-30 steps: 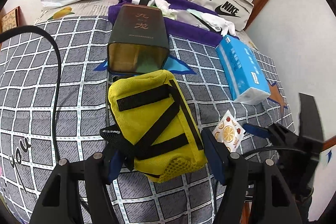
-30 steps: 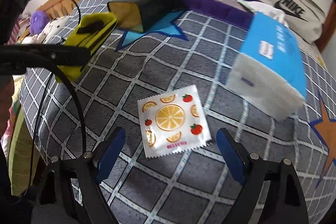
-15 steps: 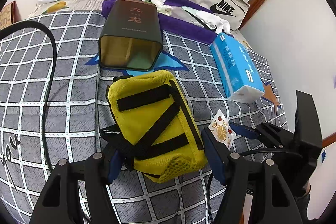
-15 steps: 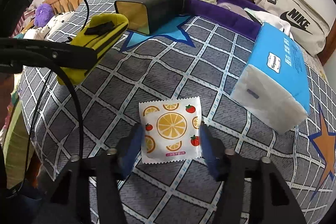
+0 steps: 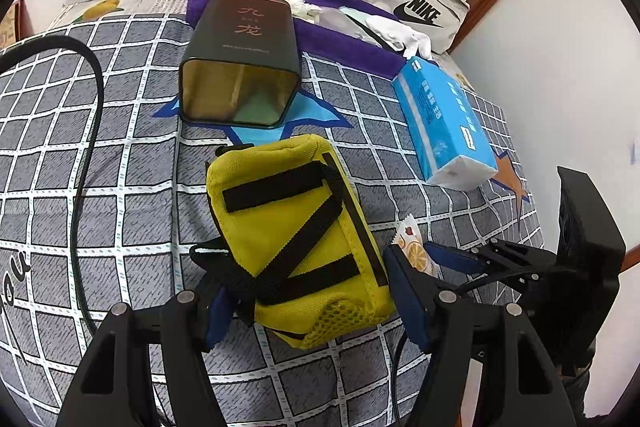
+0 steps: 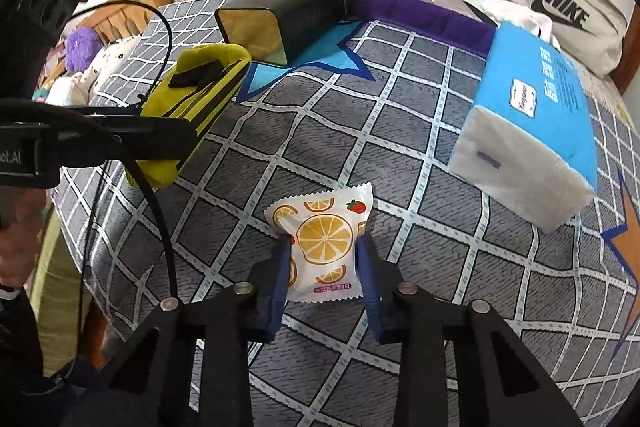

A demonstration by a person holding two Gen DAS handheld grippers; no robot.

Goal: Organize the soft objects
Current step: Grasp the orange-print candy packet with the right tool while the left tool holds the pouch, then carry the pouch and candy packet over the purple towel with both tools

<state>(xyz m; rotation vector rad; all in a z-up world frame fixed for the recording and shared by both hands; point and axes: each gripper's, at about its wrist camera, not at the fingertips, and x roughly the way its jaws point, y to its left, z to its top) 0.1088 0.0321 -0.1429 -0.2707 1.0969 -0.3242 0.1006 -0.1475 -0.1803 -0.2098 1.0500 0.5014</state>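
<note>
Here the right hand-held gripper (image 6: 322, 259) is closed on the orange-print sachet (image 6: 323, 245), its blue pads pressing the packet's two sides so the wrapper bulges between them; the sachet's long axis runs straight away from the camera, lower edge toward the gripper body, just over the grey checked bedspread (image 6: 440, 267). The left hand-held gripper (image 5: 308, 303) grips the yellow pouch (image 5: 296, 231) — pads against both flanks of its near, mesh end. The pouch lies lengthwise on the bed, far end toward the dark tin (image 5: 240, 67). A blue tissue pack (image 5: 444, 123) lies to the right.
</note>
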